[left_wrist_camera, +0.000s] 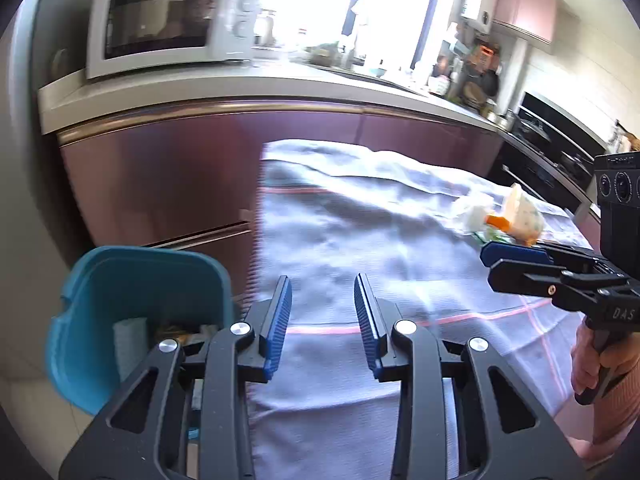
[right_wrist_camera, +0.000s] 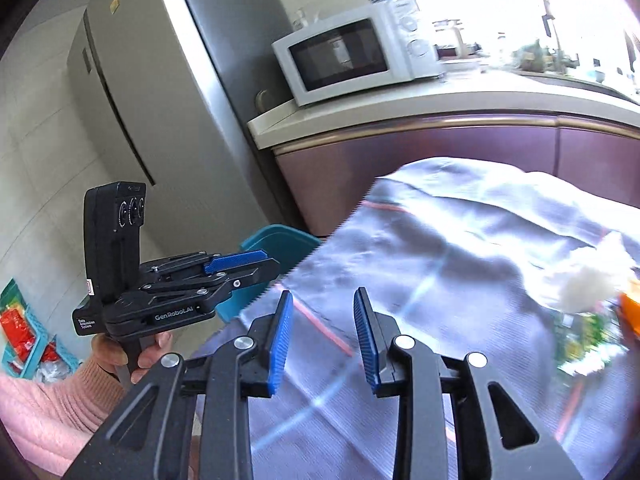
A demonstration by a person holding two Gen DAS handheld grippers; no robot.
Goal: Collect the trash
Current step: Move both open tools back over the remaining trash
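A teal trash bin (left_wrist_camera: 120, 304) stands on the floor left of the table, with several scraps inside; its rim also shows in the right wrist view (right_wrist_camera: 280, 240). A pile of trash (left_wrist_camera: 508, 216), white crumpled paper, an orange piece and a wrapper, lies at the table's far right; it shows blurred in the right wrist view (right_wrist_camera: 588, 300). My left gripper (left_wrist_camera: 322, 292) is open and empty over the table's left edge, beside the bin. My right gripper (right_wrist_camera: 323, 304) is open and empty over the cloth, left of the trash; it also shows in the left wrist view (left_wrist_camera: 490, 260).
A grey cloth with pink stripes (left_wrist_camera: 360, 216) covers the table. Behind it run maroon cabinets (left_wrist_camera: 168, 168) with a counter and a white microwave (left_wrist_camera: 168, 28). A grey fridge (right_wrist_camera: 132, 80) stands left. A teal crate with red packets (right_wrist_camera: 24, 336) sits on the floor.
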